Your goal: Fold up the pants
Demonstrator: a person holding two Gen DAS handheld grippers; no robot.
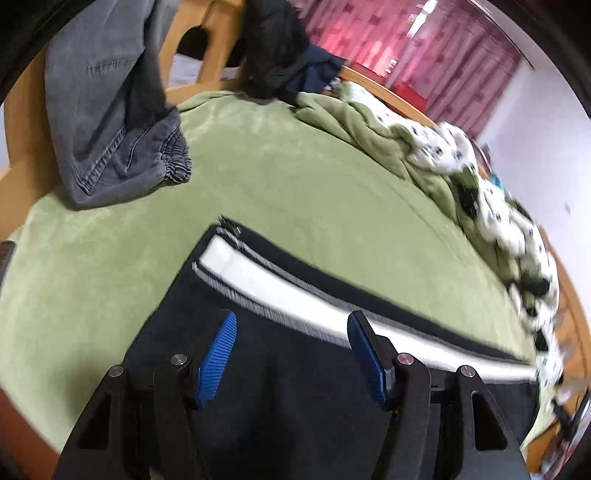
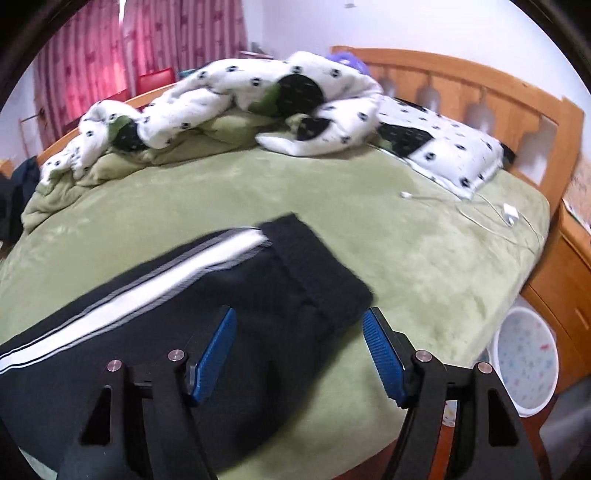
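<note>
The black pants (image 2: 177, 295) lay flat on the green bed (image 2: 406, 258), cuffed end rightward. Left claw (image 1: 291, 354) and right claw (image 2: 299, 354) hovered above them, jaws apart, gripping nothing. A patterned bin (image 2: 524, 369) stood bedside, contents indiscernible.

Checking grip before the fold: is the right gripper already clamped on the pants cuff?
No; the right gripper is open, its fingers apart above the black pants.

Wood bed frame (image 2: 480, 74) w/ pink curtains (image 2: 110, 48), white wall (image 2: 295, 22).
</note>
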